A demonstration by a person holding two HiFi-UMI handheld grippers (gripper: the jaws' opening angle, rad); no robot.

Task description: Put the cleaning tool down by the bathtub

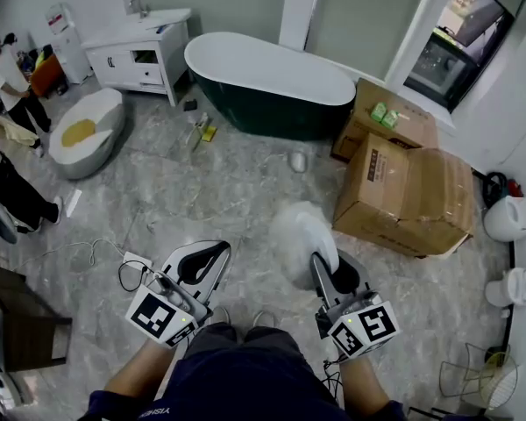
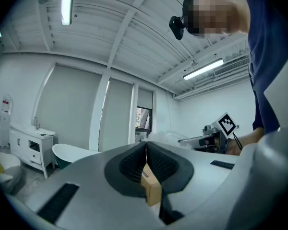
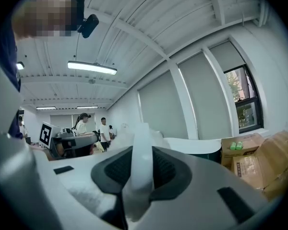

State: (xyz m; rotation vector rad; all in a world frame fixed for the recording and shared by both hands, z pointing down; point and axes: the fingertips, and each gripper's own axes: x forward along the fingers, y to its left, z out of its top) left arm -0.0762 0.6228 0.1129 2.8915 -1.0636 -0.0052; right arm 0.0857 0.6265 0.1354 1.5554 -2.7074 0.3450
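**A:** Where is the cleaning tool (image 1: 302, 233) right now?

**B:** In our right tongs (image 1: 331, 273). They pinch its white handle, and the fluffy head sticks out past the tips. That puts it at lower centre of the head view, above the floor (image 1: 228, 182).

**A:** And our left tongs (image 1: 212, 258)?

**B:** Pressed together at the tips. A tan bit (image 2: 151, 188) shows low between them, and we cannot tell what it is.

**A:** Which way does the bathtub (image 1: 272, 114) lie?

**B:** Upper centre of the frame, well apart from the tool, ahead of the right tongs and slightly left. The tool's long axis runs up the frame, with its head leaning towards the bathtub.

**A:** So what does the move call for?

**B:** We judge that the right hand, which already has the tool, should carry it forward. Then we lower it onto the floor beside the bathtub's dark wall, clear of the cardboard boxes (image 1: 403, 191) at the right.
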